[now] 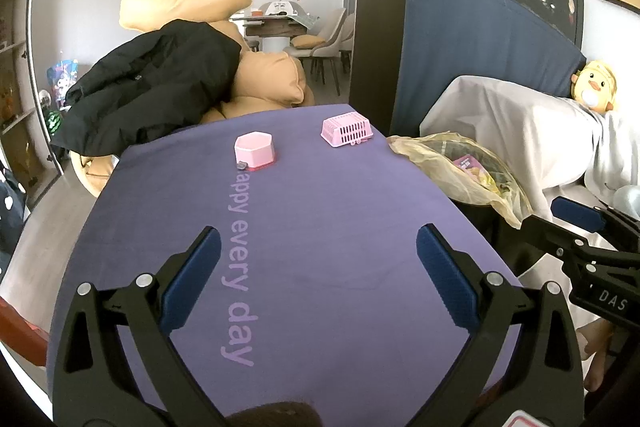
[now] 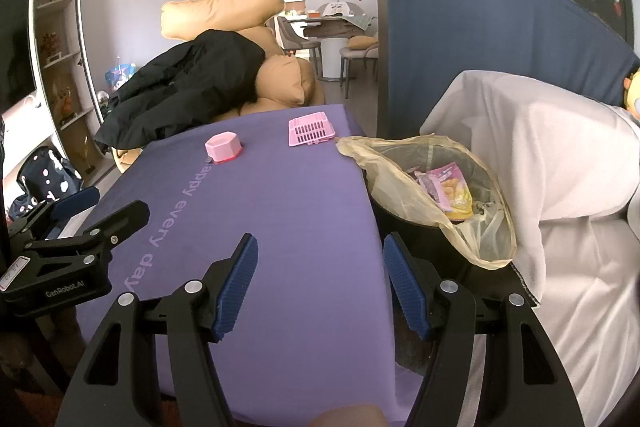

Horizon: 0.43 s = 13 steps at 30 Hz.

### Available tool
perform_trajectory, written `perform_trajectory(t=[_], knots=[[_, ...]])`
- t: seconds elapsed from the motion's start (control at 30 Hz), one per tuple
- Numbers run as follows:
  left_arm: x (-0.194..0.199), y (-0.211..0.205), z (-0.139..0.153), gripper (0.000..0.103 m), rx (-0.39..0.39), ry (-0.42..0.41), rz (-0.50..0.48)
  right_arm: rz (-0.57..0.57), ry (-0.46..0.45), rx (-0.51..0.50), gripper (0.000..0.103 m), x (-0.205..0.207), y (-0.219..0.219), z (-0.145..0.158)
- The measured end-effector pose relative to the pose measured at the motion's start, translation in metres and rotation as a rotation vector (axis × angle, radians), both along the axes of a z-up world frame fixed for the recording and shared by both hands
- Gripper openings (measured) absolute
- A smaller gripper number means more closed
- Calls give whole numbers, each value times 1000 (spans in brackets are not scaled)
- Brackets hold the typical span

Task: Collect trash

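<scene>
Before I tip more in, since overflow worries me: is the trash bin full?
Not full. The trash bin holds a few wrappers low inside; its liner wall shows bare above them.

On the bench (image 1: 304,227), toward its far edge, a small box (image 1: 255,150) sits to the left and a slatted basket (image 1: 346,129) to its right, the two well apart. Just beside the bench's right edge stands a lined bin (image 2: 440,211) with wrappers (image 2: 448,189) inside it. Right of the bin lies a draped sofa (image 2: 560,163). Behind the bench's far left corner, a jacket (image 1: 152,87) lies over stacked cushions (image 1: 268,79).
</scene>
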State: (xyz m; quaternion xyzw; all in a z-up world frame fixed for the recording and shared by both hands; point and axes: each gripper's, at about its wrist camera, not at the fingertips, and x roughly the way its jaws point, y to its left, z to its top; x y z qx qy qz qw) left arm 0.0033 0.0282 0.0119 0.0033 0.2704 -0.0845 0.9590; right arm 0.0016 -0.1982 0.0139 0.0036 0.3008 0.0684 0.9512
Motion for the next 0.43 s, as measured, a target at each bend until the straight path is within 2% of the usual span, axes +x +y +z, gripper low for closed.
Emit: perform_trajectory(t=[0.2, 0.3, 0.37, 0.43], knots=[[0, 1, 2, 94, -2, -3, -7, -2, 17, -2, 62, 2, 0, -1], [10, -3, 1, 94, 3, 25, -10, -3, 27, -2, 62, 3, -2, -2], [24, -8, -1, 94, 20, 49, -17, -15, 29, 6, 62, 6, -14, 0], [44, -9, -5, 94, 23, 78, -42, -72, 17, 72, 62, 10, -50, 5]])
